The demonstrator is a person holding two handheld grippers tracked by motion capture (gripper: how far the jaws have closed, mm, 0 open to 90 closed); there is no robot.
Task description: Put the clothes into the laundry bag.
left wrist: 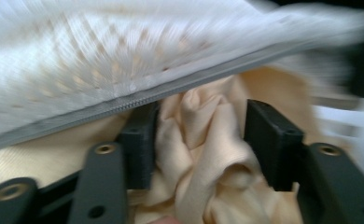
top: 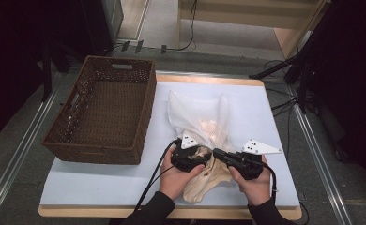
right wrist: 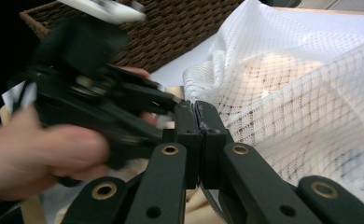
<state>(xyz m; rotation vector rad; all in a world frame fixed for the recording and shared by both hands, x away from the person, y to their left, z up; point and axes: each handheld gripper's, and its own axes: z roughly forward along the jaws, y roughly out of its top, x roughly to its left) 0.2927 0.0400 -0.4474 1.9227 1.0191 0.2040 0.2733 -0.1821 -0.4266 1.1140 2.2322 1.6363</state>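
No readable text anywhere here: no label, brand, number or sign can be made out in any of the three views. The white plates [top: 262, 148] on top of the grippers, lower centre of the high view, carry small dark dots, not letters. The zip edge of the mesh laundry bag [left wrist: 138, 95], running across the middle of the left gripper view, bears no print. The wicker basket [top: 103, 112] at the left of the high view shows no tag with writing.
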